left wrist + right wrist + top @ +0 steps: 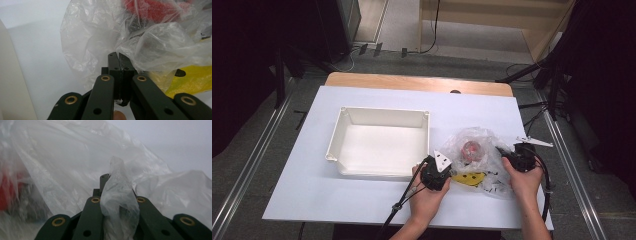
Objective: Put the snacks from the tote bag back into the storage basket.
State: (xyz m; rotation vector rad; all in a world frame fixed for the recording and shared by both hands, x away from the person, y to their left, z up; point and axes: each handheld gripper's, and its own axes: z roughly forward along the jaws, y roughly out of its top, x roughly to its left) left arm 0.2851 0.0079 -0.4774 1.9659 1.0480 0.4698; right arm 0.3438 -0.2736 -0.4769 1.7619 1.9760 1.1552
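Note:
A crumpled clear plastic bag (460, 137) lies on the white table, right of the tray. Inside it are a red object (471, 149) and a yellow piece (468, 177). My left gripper (451, 171) is at the bag's left edge, its jaws shut on the film. In the left gripper view that gripper (118, 56) pinches the bag (95, 37), with the red object (152, 10) and the yellow piece (197, 77) behind. My right gripper (503, 153) is at the bag's right edge. In the right gripper view it (111, 178) is shut on a bunched fold of the bag (117, 195).
An empty white tray (382, 111) sits left of the bag, near my left hand. The white table top (312, 175) ends close in front of both hands. Cables trail from each gripper toward the table's front edge. Dark stands and metal rails flank the table.

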